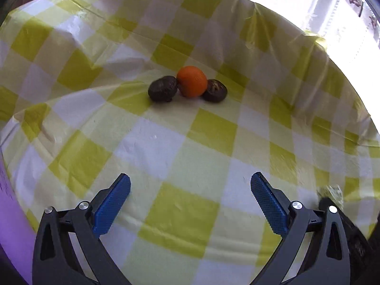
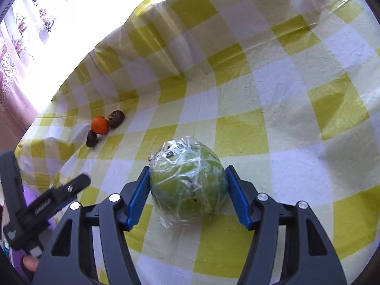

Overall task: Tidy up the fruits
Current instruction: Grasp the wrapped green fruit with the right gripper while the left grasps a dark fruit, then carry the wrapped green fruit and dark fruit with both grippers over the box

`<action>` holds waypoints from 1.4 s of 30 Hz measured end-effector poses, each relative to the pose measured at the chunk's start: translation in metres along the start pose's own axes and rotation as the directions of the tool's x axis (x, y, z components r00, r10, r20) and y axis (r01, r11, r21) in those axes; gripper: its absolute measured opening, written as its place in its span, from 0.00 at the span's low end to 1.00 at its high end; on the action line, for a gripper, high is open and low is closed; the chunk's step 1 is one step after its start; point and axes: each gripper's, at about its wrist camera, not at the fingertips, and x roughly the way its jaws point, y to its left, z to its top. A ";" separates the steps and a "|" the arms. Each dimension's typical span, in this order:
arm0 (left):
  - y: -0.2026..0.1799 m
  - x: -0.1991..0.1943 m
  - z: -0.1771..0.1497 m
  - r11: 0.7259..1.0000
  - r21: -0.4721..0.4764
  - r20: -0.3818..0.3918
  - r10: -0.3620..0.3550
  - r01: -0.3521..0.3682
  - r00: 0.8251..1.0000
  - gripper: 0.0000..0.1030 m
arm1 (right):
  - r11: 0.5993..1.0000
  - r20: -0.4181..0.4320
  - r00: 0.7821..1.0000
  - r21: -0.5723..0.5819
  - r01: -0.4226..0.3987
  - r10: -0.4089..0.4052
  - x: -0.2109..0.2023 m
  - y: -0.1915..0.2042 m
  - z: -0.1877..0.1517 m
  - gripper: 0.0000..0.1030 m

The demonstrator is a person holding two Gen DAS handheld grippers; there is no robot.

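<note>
While my right gripper (image 2: 187,190) pinches the wrapped green fruit (image 2: 188,180) between its blue pads above the checked cloth (image 2: 285,95), my left gripper (image 1: 190,190) hangs spread and empty, facing the orange (image 1: 192,84) wedged between two dark fruits (image 1: 163,88).

surface: checked yellow-white tablecloth (image 1: 166,142) | on it: orange (image 1: 192,84), two dark fruits (image 1: 163,88) touching it
</note>
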 end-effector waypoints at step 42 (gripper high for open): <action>-0.019 -0.048 -0.078 0.977 0.183 0.009 -0.109 0.106 0.994 0.34 | 1.000 -0.002 1.000 0.019 0.001 -0.001 0.000 0.000 -0.001 0.62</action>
